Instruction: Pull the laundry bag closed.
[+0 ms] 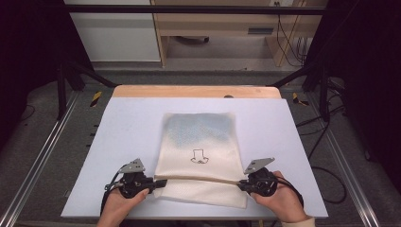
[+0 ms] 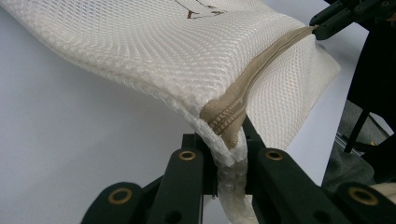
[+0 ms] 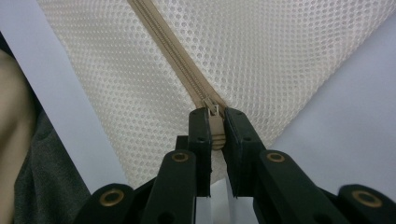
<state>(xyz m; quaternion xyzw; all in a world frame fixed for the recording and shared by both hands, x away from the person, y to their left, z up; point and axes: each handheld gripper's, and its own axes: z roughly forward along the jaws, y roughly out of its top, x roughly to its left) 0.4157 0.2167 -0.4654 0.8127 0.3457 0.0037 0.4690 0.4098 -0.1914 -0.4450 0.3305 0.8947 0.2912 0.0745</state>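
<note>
In the high view, a cream mesh bag (image 1: 201,156) is seen flat on the desk (image 1: 127,132), its zipper (image 1: 198,178) stretched between the left claw (image 1: 156,183) and the right claw (image 1: 242,184). A small dark drawing is printed on it; no writing can be read.

In the left gripper view, the bag's corner (image 2: 224,123) is clenched between the jaws.

In the right gripper view, the zipper pull (image 3: 215,128) is pinched. If the corner grip slips, the mesh could bunch and the slider jam.
</note>
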